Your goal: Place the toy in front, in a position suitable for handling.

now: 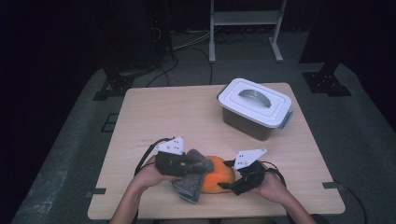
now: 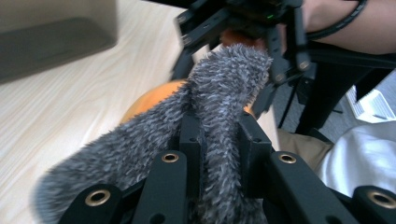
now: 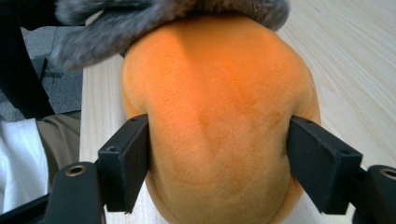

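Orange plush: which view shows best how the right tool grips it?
The right gripper view: the orange plush sits between both pads, squeezed at its sides. The high view shows it small, half under grey fur. The left gripper view gives an orange sliver behind fur.

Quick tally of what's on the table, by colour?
Orange: 1, the plush toy
Grey: 1, the furry cloth
White-lidded: 1, the storage box
Total: 3
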